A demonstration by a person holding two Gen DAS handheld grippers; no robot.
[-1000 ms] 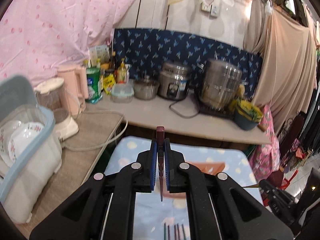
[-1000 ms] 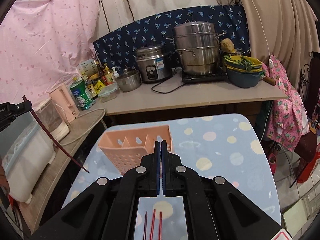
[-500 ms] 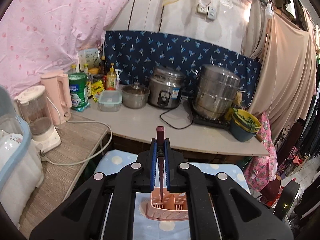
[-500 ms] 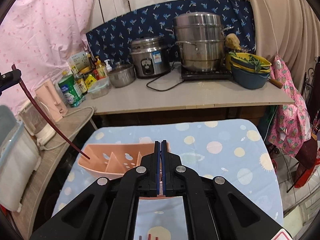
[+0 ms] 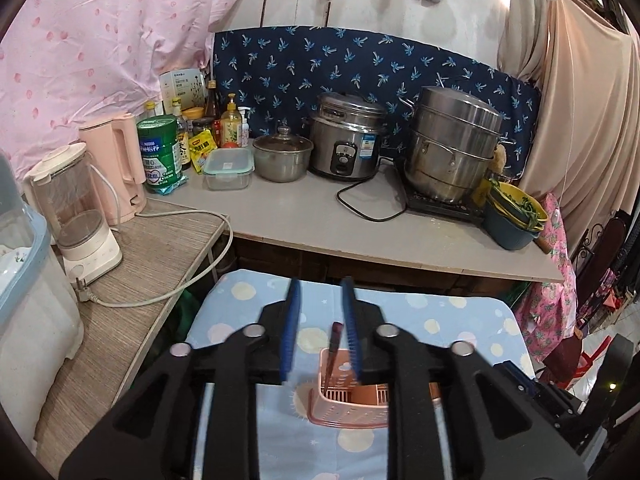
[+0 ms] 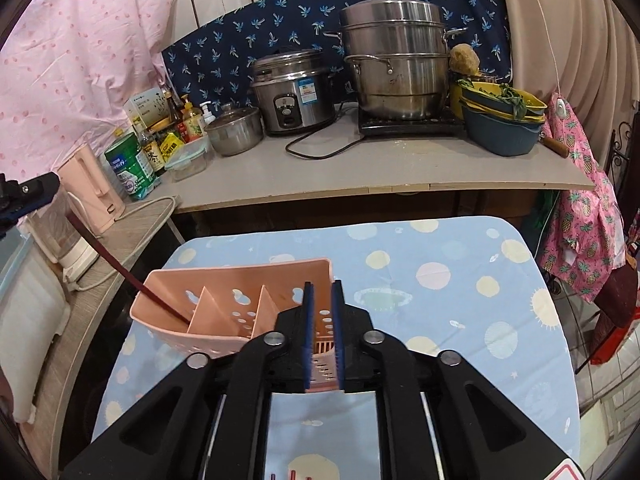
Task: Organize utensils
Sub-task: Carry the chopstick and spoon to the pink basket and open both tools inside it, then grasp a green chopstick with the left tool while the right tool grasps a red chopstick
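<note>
A pink slotted utensil holder [image 6: 236, 304] with several compartments stands on the blue patterned table [image 6: 460, 300]; it also shows in the left wrist view [image 5: 352, 404]. A dark red chopstick [image 6: 120, 270] leans in its leftmost compartment, also seen in the left wrist view [image 5: 332, 354]. My left gripper [image 5: 320, 328] is open above the holder, with the chopstick loose between its blue pads. My right gripper [image 6: 322, 332] is shut on the holder's right end wall. Red chopstick tips [image 6: 284, 474] lie at the bottom edge of the right wrist view.
A counter [image 5: 320, 216] behind the table holds a rice cooker [image 5: 346, 142], a steamer pot [image 5: 452, 144], a small pot [image 5: 282, 154], bottles and bowls [image 5: 514, 216]. On the left stand a blender [image 5: 76, 208], a pink kettle [image 5: 116, 160] and a dish bin [image 5: 24, 280].
My left gripper has opened and let the chopstick drop into the holder's left compartment. My right gripper has moved forward and now clamps the holder's right wall.
</note>
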